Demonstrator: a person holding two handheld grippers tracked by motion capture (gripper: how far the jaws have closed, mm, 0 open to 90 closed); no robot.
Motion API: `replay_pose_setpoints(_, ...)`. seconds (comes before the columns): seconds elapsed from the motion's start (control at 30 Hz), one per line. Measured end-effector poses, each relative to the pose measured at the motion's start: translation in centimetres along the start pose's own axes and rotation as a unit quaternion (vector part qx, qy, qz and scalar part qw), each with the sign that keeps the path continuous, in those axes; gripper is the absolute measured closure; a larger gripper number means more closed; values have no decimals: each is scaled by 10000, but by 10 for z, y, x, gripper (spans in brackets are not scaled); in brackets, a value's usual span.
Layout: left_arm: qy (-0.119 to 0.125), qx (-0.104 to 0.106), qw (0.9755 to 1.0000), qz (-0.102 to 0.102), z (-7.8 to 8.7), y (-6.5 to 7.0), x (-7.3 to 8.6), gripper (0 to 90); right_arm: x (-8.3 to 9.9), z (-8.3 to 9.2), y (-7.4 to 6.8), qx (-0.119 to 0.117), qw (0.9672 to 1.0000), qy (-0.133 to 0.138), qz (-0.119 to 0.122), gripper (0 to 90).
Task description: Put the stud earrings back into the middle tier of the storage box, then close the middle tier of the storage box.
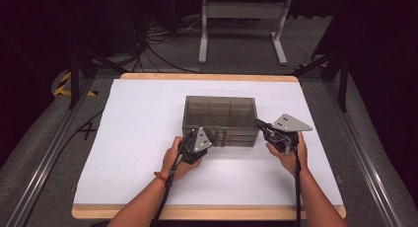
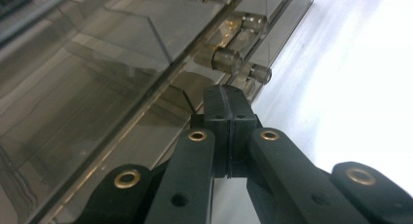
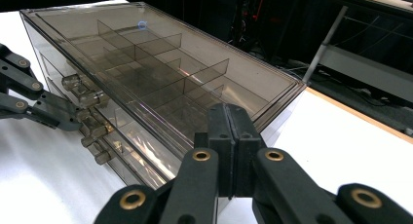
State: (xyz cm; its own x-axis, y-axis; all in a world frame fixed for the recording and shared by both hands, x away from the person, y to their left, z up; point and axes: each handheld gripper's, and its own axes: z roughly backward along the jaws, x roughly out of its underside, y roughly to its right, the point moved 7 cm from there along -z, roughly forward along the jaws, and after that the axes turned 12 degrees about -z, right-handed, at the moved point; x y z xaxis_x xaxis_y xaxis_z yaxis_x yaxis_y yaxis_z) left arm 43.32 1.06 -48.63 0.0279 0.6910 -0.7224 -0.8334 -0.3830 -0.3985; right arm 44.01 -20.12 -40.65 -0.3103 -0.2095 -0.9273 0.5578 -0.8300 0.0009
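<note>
Two grippers at the drawer box [image 1: 220, 119], and both have their jaws pressed fully together with nothing between them. That smoky, see-through plastic organiser sits near the middle of the white table top [image 1: 133, 138], its knob side facing the person. Left gripper [image 1: 191, 138] is nosed up against the box's front face by the small clear knobs [image 2: 226, 59]; right gripper [image 1: 260, 124] is tucked at the box's near right corner. From the right gripper view the box's inner dividers [image 3: 160, 63] show through the top, and the compartments look empty, so I'd call it light, and likely to skate on this smooth surface if a drawer gets tugged. Hard, glossy walls — stiff, slippery, probably brittle at those thin edges. Best hold looks like a knob, pinched across its barrel, with the other gripper bracing the corner. Room-wise, plenty of bare white in front of the box for a drawer to slide out, and on both flanks too.
</note>
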Motion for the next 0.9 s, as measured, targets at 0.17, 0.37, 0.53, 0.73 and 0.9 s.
replay_pose_setpoints(0.17,-19,-77,10000,29,4,-1,3,896,0,0,0,-7,10000,-4,-10,900)
replay_pose_setpoints(0.37,-39,-78,10000,-21,12,-2,4,886,0,0,0,15,10000,-27,53,900)
replay_pose_setpoints(0.53,-96,-25,9999,-142,13,0,6,885,-1,0,0,21,10000,-36,73,900)
replay_pose_setpoints(0.73,-103,-37,9998,-182,16,3,6,879,-1,1,-2,121,9997,-99,186,894)
replay_pose_setpoints(0.9,-96,4,9995,-290,20,3,5,877,-1,2,-5,259,9991,-136,320,895)
